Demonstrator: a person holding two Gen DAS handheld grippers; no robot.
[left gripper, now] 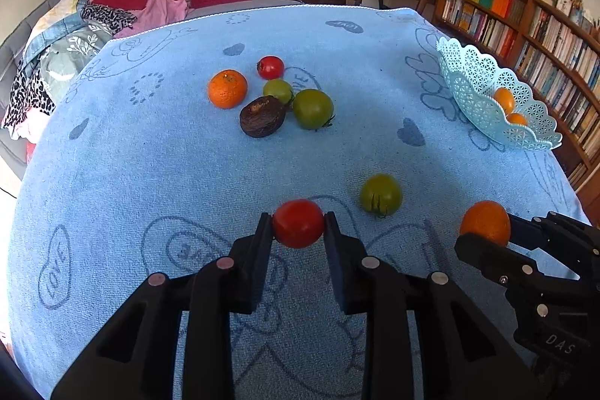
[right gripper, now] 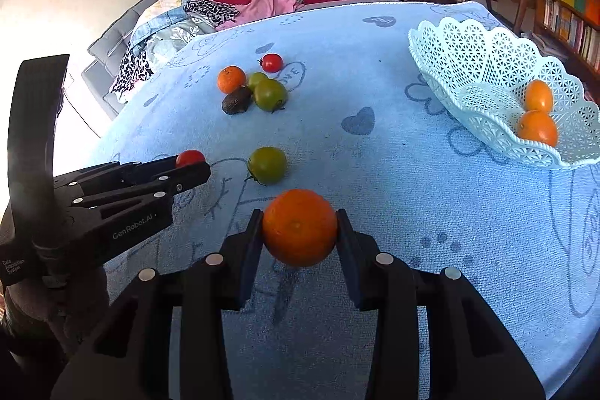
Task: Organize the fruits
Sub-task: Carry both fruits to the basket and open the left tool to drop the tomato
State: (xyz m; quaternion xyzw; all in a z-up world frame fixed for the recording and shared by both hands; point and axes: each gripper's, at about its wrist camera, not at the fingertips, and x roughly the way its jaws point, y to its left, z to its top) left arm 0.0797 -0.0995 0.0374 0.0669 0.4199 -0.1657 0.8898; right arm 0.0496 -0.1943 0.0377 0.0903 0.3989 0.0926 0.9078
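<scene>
Red tomato [left gripper: 298,223] in our left hand-held gripper [left gripper: 298,224], orange [right gripper: 299,226] in our right hand-held gripper [right gripper: 300,229]: both sets of jaws are clamped on their fruit above the blue towel [left gripper: 150,156] that covers the bench. We judge the tomato the riskier load, since it is smooth and soft and pinched only by the finger ends; too hard a squeeze could split it, too light a hold could let it roll out on the way across. A lace-edged basket [right gripper: 468,62] sits at the far right with two oranges [right gripper: 538,128] already in it, so a dropped fruit could knock them or bounce off the tilted rim. One green tomato [right gripper: 267,164] lies just ahead of both tools, where a low swing could nudge it. More fruit clusters farther back: an orange [left gripper: 227,89], a red tomato [left gripper: 270,67], two green tomatoes [left gripper: 312,108] and a dark avocado [left gripper: 262,116].
</scene>
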